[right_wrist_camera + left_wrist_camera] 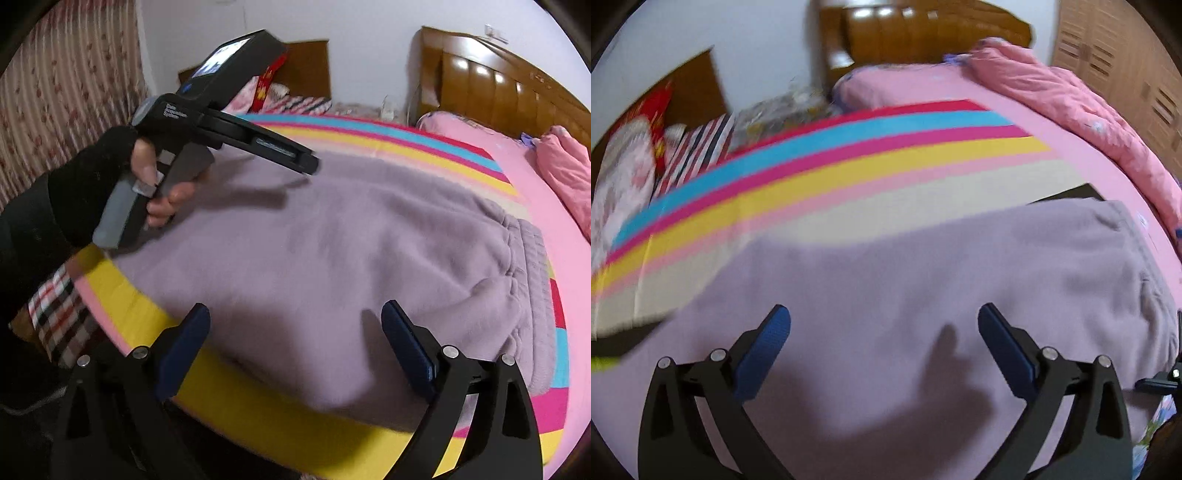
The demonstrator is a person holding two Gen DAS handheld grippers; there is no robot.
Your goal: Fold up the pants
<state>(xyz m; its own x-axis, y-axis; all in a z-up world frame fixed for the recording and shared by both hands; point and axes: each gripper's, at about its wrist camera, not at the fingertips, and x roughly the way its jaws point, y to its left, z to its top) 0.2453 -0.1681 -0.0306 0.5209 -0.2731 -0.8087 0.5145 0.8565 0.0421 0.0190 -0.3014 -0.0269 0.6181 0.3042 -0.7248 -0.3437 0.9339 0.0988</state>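
Hovering over the lilac pants (pixel 905 280), the left gripper (pixel 884 321) spreads its blue pads wide and grips nothing; the garment lies flat on a striped blanket (pixel 812 166) across the bed, and blur hides its far edge; from the right wrist, the right gripper (pixel 295 317) also gapes empty above the near edge, waistband (pixel 528 266) to its right, while a gloved hand (pixel 110 177) holds the other tool; a clean fold likely needs both to pinch matching corners and lift evenly.

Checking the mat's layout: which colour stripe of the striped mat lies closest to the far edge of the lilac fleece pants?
The cream stripe: the lilac fleece pants overlap it; the others lie beyond.
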